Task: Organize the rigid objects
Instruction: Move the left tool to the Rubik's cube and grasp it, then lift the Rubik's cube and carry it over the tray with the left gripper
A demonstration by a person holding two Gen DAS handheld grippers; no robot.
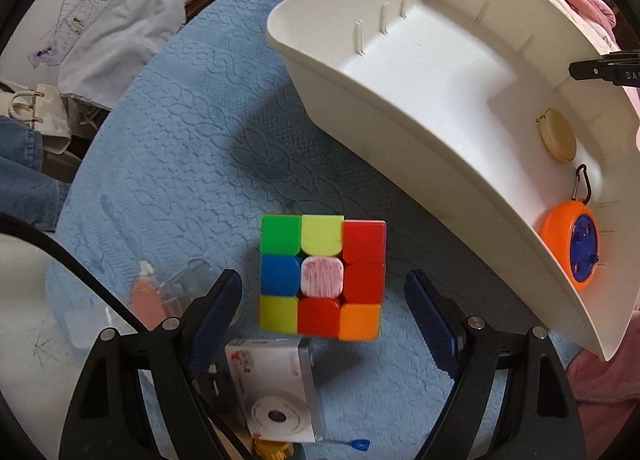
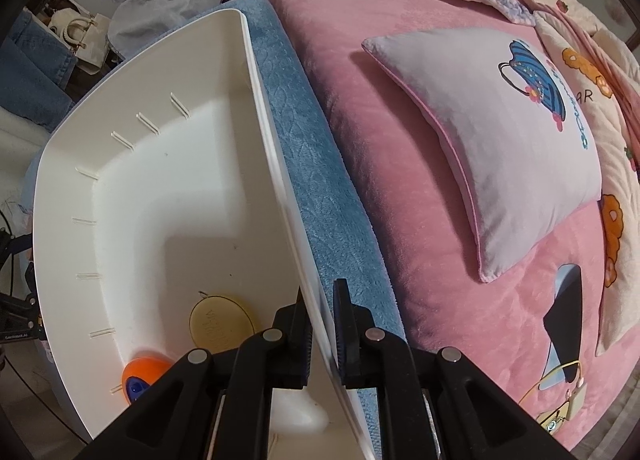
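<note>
Fingers of the left gripper (image 1: 324, 304) point straight down, jaws spread wide on either side of a puzzle cube (image 1: 321, 277) without touching it. The cube lies on a blue quilted towel (image 1: 172, 132), beside a white tub (image 1: 420, 72) that holds an orange reel (image 1: 570, 246) and a tan disc (image 1: 558, 135). A white camera (image 1: 276, 388) lies just below the cube, whose top face mixes green, yellow, red, blue and orange tiles around a scuffed white centre.

From the right wrist view, the right gripper (image 2: 320, 324) also points down, clenched on the tub's (image 2: 160, 180) thin wall. The towel (image 2: 304, 140) lies over a pink bedspread (image 2: 400, 188), where a printed pillow (image 2: 500, 140) rests well apart from the tub.
</note>
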